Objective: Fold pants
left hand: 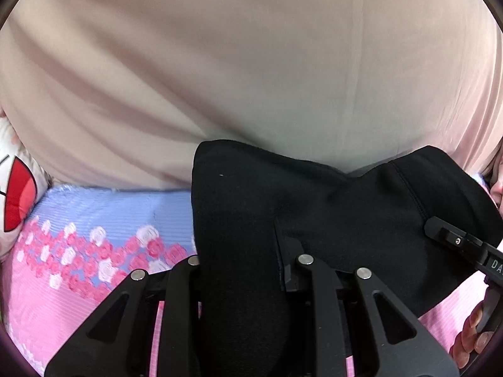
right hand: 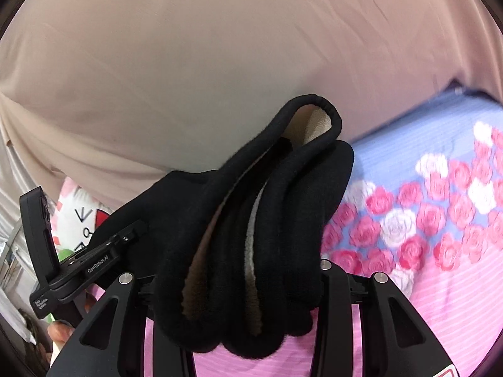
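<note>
The black pants (left hand: 314, 207) with a pale fleece lining hang lifted above the bed between both grippers. My left gripper (left hand: 248, 270) is shut on the pants, with black cloth bunched between its fingers and hiding the fingertips. My right gripper (right hand: 239, 282) is shut on a thick folded bundle of the pants (right hand: 251, 220), whose lining shows at the fold. The right gripper also shows at the right edge of the left wrist view (left hand: 456, 242), and the left gripper shows at the left of the right wrist view (right hand: 103, 251).
A pink and blue bedspread with rose print (left hand: 78, 251) (right hand: 424, 220) lies below. A beige sheet or curtain (left hand: 251, 62) (right hand: 188, 78) fills the back. A white plush pillow with red marks (left hand: 15, 201) (right hand: 81, 216) lies at the side.
</note>
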Tool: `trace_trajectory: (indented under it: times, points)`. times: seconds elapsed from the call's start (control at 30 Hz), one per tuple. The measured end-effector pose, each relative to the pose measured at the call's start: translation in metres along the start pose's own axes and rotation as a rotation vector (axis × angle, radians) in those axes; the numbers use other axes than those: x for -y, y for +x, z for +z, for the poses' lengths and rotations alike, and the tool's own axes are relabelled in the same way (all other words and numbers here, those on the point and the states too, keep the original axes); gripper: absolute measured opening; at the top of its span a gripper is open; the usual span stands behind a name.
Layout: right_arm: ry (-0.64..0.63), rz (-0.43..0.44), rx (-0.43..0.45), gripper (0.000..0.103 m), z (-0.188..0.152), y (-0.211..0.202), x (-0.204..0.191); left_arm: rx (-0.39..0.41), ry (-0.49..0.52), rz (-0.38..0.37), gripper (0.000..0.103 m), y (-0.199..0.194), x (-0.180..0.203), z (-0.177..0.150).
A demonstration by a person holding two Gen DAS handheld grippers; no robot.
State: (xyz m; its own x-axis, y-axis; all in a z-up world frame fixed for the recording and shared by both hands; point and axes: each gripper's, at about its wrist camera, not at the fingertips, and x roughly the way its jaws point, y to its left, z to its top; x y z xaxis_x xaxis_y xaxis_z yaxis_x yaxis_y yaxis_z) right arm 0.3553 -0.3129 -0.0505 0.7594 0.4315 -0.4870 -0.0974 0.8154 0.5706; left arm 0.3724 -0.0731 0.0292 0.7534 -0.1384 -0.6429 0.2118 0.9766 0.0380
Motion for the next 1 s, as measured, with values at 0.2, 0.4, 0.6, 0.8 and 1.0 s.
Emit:
trace_trajectory:
  times: [0.2,0.4,0.6,0.8,1.0]
  points:
    - [0.007,-0.035,-0.047,0.038,-0.013,0.018,0.009,-0.039,-0.01,0.008,0.024,0.022,-0.004,-0.02]
    - [0.075,-0.092,-0.151,0.064,-0.018,0.031,0.017,-0.099,-0.047,-0.002,0.048,0.046,-0.025,-0.041]
    - [0.166,-0.191,-0.082,0.076,-0.018,-0.026,0.037,-0.072,-0.142,-0.017,0.063,0.003,-0.082,-0.046]
    - [-0.09,-0.174,-0.009,0.015,0.002,-0.052,-0.046,0.079,-0.283,-0.096,0.082,-0.056,-0.098,-0.009]
    - [-0.115,-0.24,-0.098,0.011,0.03,0.034,-0.031,-0.042,-0.203,-0.071,0.087,0.019,-0.05,0.007]
